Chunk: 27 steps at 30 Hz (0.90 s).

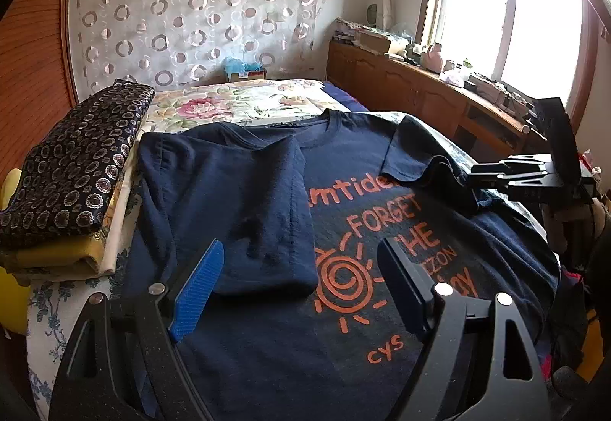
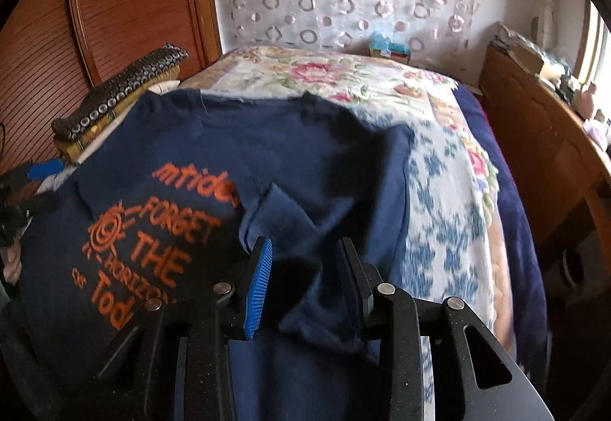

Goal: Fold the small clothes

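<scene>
We saw the shirt (image 2: 214, 153) blurred in the right view, its lettering (image 1: 385, 241) partly covered by folded sleeves and tool fingers (image 1: 404, 291).

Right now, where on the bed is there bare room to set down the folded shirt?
The floral bedspread beyond the navy T-shirt's collar, toward the curtained wall, lies bare. So does the blue-flowered strip between the shirt's right sleeve and the bed's edge. It is crowded at the left, where the stack of folded fabrics sits beside the shirt.
</scene>
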Tool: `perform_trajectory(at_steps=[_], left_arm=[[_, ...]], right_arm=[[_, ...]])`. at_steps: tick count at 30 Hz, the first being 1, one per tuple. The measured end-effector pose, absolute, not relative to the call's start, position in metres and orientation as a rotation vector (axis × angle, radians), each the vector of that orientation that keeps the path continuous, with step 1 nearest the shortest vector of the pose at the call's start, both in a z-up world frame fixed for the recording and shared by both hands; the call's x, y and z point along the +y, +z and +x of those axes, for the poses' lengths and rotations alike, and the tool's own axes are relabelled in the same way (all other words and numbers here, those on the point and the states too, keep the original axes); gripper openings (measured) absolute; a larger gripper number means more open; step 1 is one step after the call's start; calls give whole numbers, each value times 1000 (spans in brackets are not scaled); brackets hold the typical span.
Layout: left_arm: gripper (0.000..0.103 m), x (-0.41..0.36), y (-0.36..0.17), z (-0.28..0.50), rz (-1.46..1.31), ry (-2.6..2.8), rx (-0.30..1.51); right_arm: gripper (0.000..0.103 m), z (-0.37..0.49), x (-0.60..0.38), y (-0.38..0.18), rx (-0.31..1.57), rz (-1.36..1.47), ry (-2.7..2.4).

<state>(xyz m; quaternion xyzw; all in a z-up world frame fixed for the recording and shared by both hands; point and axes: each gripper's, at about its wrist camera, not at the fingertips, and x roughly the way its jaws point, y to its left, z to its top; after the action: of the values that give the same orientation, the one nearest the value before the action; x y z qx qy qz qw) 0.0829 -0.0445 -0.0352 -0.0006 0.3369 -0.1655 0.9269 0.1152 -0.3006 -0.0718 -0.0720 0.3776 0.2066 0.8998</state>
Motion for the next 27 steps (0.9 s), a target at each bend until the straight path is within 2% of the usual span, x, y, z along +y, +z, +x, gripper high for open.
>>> perform_trajectory(at_steps=[2, 3, 5, 8, 19, 21, 23, 24, 27], left_arm=[[83, -46, -36, 83, 1, -340, 692], [83, -46, -35, 83, 2, -341, 693], [83, -46, -35, 82, 3, -341, 693], [83, -46, -35, 82, 0, -339, 693], [83, -42, -35, 81, -8, -337, 687], [83, -43, -36, 81, -7, -339, 687], [83, -44, -36, 81, -7, -340, 688], [83, -44, -36, 81, -7, -340, 689], [83, -45, -36, 82, -6, -343, 692]], right_arm=[[35, 117, -297, -75, 791, -159, 428], [31, 117, -295, -76, 796, -162, 432], [13, 117, -292, -75, 808, -168, 444], [4, 112, -284, -74, 806, -172, 489], [2, 80, -289, -68, 756, -209, 521], [7, 87, -294, -67, 736, -215, 459], [48, 90, -299, -66, 732, -207, 416], [51, 94, -301, -67, 731, -194, 405], [51, 107, -299, -75, 760, -176, 414]])
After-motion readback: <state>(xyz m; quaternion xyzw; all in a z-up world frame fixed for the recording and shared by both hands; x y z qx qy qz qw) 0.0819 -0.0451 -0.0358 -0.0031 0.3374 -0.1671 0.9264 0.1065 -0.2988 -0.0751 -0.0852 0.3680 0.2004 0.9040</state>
